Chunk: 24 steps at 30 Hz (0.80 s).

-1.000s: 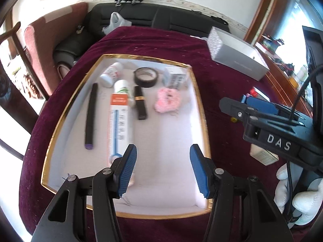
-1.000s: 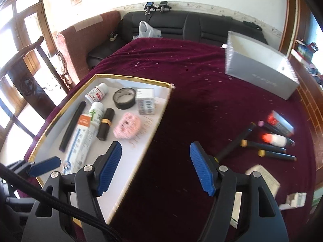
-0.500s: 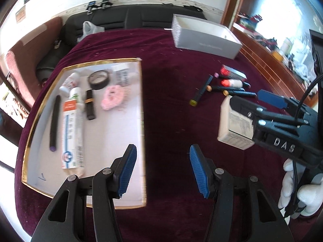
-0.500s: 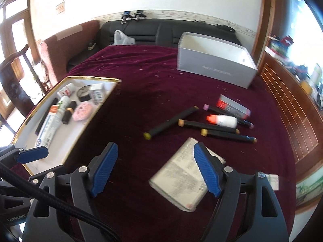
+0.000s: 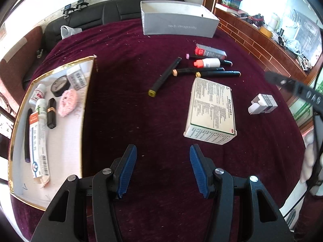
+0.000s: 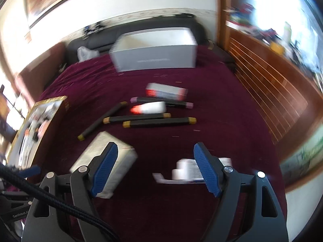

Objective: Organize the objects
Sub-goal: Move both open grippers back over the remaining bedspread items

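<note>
Both grippers, left (image 5: 162, 166) and right (image 6: 155, 168), wide and empty, swung from tray (image 5: 84, 109) to markers (image 5: 218, 73).

I see a tabletop (image 5: 125, 104) under a maroon cloth. On its left lies a gold-rimmed tray (image 5: 85, 109), and a grey box (image 5: 179, 25) stands open at the far edge. Mid-cloth, four black markers (image 5: 164, 76) lie near a red-capped white bottle (image 5: 210, 62) and a small red-and-grey carton (image 5: 211, 52). Nearer me lies a flat printed box (image 5: 212, 111), with what looks like a small white packet (image 5: 261, 103) to its right.
</note>
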Motion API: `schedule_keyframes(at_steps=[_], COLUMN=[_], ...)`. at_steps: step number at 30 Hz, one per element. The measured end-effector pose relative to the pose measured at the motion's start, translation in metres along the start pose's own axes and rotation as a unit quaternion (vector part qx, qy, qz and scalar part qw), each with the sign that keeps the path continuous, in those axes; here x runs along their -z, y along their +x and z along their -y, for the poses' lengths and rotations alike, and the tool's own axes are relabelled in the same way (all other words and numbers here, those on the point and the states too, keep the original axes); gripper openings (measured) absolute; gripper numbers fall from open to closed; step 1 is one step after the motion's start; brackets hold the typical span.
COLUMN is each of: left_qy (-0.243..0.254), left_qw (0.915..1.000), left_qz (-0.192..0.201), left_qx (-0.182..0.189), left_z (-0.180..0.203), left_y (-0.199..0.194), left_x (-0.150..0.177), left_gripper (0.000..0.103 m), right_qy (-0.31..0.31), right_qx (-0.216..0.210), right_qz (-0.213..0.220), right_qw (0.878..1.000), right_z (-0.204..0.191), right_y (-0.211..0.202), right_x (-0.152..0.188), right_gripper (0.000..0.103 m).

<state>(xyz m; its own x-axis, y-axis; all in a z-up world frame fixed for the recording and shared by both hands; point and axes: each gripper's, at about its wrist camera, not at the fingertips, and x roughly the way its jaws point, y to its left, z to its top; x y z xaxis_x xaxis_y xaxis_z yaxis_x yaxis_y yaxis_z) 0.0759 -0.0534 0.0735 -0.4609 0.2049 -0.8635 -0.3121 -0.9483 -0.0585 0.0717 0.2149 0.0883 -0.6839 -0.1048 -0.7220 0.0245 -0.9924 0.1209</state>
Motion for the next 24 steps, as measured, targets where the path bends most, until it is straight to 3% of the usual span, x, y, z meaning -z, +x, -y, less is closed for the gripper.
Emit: schedule_keyframes(at_steps=[5, 9, 14, 18, 20, 21, 24], left_qy=[0.0, 0.002, -0.018, -0.042, -0.05, -0.052, -0.054], left_qw=[0.9997, 0.9996, 0.9996, 0.999, 0.9987, 0.9986, 0.9984], left_qz=[-0.021, -0.024, -0.013, -0.009, -0.011, -0.011, -0.004], left_qx=[0.014, 0.017, 0.018, 0.012, 0.008, 0.008, 0.016], left_z=[0.01, 0.017, 0.007, -0.013, -0.023, -0.026, -0.034], left_y=[0.015, 0.022, 0.019, 0.017, 0.018, 0.018, 0.016], left_x=[-0.002, -0.003, -0.005, -0.006, -0.006, -0.006, -0.007], left_gripper=[0.048, 0.048, 0.048, 0.048, 0.048, 0.049, 0.049], right_qy=[0.079, 0.126, 0.114, 0.098, 0.083, 0.076, 0.091], right_qx=[0.006, -0.042, -0.121, -0.232, -0.212, -0.178, -0.134], right_qz=[-0.003, -0.013, -0.051, -0.089, -0.089, -0.087, -0.072], right_qw=[0.997, 0.991, 0.985, 0.964, 0.97, 0.977, 0.984], right_z=[0.061, 0.08, 0.043, -0.013, -0.031, -0.035, -0.016], right_y=[-0.001, 0.005, 0.028, 0.048, 0.05, 0.052, 0.046], right_x=[0.002, 0.001, -0.006, -0.004, -0.006, -0.009, -0.01], right_gripper=[0.08, 0.08, 0.08, 0.08, 0.08, 0.08, 0.08])
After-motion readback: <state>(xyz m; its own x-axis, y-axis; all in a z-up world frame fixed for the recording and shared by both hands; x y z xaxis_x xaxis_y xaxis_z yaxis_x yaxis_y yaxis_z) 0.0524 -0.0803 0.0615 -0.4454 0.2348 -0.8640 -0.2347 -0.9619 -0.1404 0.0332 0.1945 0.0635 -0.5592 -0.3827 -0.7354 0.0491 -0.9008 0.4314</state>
